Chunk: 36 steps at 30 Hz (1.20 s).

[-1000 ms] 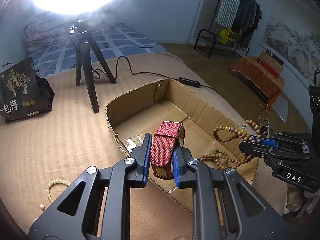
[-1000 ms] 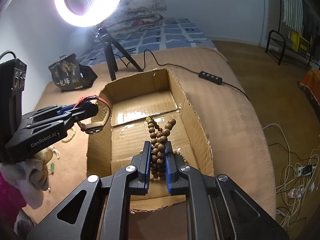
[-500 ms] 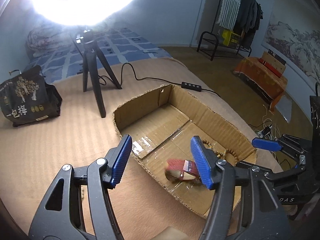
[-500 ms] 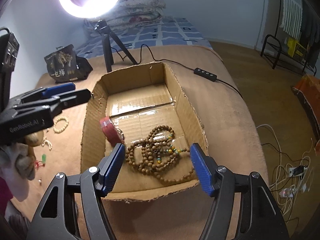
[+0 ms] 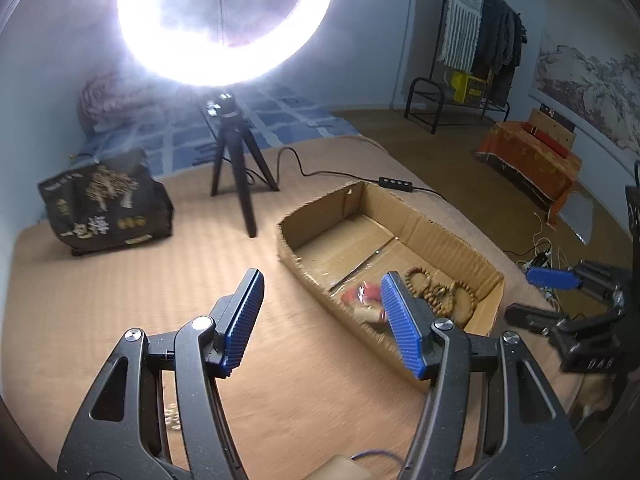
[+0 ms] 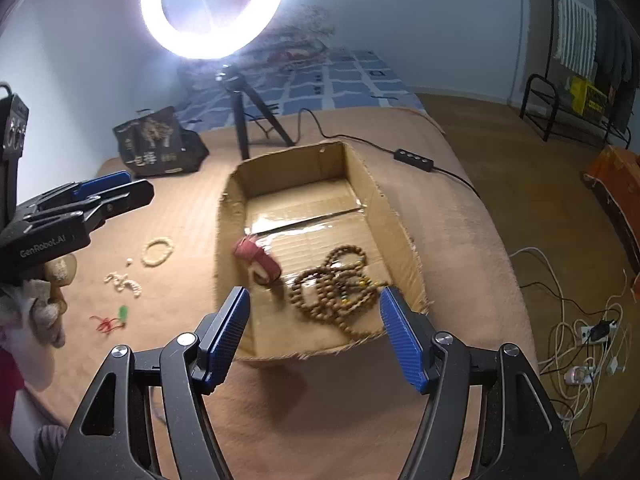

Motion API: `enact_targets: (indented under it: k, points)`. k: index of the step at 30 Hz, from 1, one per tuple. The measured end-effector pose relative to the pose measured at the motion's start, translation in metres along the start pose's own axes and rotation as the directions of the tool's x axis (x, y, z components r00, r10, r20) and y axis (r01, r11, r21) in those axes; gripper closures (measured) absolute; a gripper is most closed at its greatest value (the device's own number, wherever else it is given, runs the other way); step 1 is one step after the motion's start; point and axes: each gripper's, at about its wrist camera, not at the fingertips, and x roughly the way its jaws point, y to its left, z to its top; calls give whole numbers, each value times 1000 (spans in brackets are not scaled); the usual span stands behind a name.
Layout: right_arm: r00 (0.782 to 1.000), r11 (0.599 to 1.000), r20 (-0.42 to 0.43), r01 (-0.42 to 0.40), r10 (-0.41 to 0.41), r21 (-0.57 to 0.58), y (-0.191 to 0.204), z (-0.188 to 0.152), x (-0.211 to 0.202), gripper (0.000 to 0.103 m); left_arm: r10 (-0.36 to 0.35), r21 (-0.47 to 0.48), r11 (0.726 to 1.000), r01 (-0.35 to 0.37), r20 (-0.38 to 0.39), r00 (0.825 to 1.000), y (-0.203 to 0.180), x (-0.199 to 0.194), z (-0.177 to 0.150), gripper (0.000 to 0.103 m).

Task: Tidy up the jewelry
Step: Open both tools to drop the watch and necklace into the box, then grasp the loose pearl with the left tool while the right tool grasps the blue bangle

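Left wrist view: left gripper [image 5: 322,306] above the brown mat [image 5: 120,304], jaws wide apart, nothing between them. Box [image 5: 436,232] lies ahead to the right; red watch [image 5: 362,294] and bead string [image 5: 436,294] rest on its floor at the near end, the watch blurred. Right gripper [image 5: 540,296] at far right, jaws parted.

Right wrist view: right gripper [image 6: 314,312] over the box's [image 6: 394,216] near edge, jaws spread, empty. Watch [image 6: 258,262] lies left of the beads [image 6: 338,288], both inside. Pale bracelet [image 6: 158,251] and small pieces [image 6: 122,282] lie on the mat [image 6: 180,208], left of the box.

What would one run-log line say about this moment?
left claw: open, empty | right claw: open, empty | red watch, wooden beads: in cardboard box | pale bracelet: outside on blanket
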Motion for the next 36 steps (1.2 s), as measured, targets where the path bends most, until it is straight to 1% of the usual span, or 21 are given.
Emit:
enact_targets:
  k: [4, 7, 10, 12, 17, 20, 23, 24, 25, 26, 29, 32, 34, 36]
  points:
    - [1000, 999, 7, -14, 14, -31, 15, -8, -11, 36, 32, 31, 999, -32, 11, 999, 14, -26, -16, 40]
    - [1000, 997, 7, -22, 22, -74, 30, -18, -16, 36, 60, 28, 998, -60, 5, 998, 27, -45, -30, 40]
    - [1000, 994, 5, -30, 30, -107, 42, -28, -19, 36, 86, -11, 996, -86, -4, 996, 48, -66, -46, 32]
    - [999, 990, 10, -49, 51, -131, 52, -37, -21, 36, 101, -40, 994, -101, -13, 995, 61, -75, -56, 32]
    - [997, 982, 1, -72, 73, -172, 72, -65, -21, 36, 151, -106, 982, -155, -49, 987, 96, -95, -89, 32]
    - [996, 975, -11, -91, 90, -202, 83, -79, -16, 34, 154, -140, 977, -164, -80, 985, 111, -101, -113, 32]
    - [994, 971, -34, -111, 106, -210, 92, -90, -10, 31, 129, -159, 976, -146, -114, 985, 116, -102, -137, 32]
    - [993, 971, -39, -120, 115, -207, 94, -93, -8, 28, 121, -158, 977, -139, -122, 985, 116, -101, -142, 32]
    - [991, 970, -47, -134, 127, -203, 97, -96, -4, 24, 109, -154, 980, -130, -133, 985, 115, -100, -149, 34]
    - [990, 969, -51, -140, 132, -202, 99, -98, -1, 23, 95, -144, 983, -116, -145, 985, 113, -98, -155, 41]
    - [986, 964, -72, -161, 150, -209, 107, -108, 11, 23, 68, -109, 990, -88, -175, 982, 105, -91, -167, 52]
    - [983, 960, -91, -174, 158, -221, 113, -116, 20, 23, 37, -69, 996, -52, -197, 980, 93, -82, -175, 60]
    - [983, 955, -99, -176, 156, -238, 116, -121, 26, 23, 14, -51, 998, -25, -210, 978, 87, -76, -179, 63]
    - [982, 951, -102, -177, 156, -253, 120, -125, 30, 23, -9, -42, 999, -1, -224, 975, 83, -71, -181, 64]
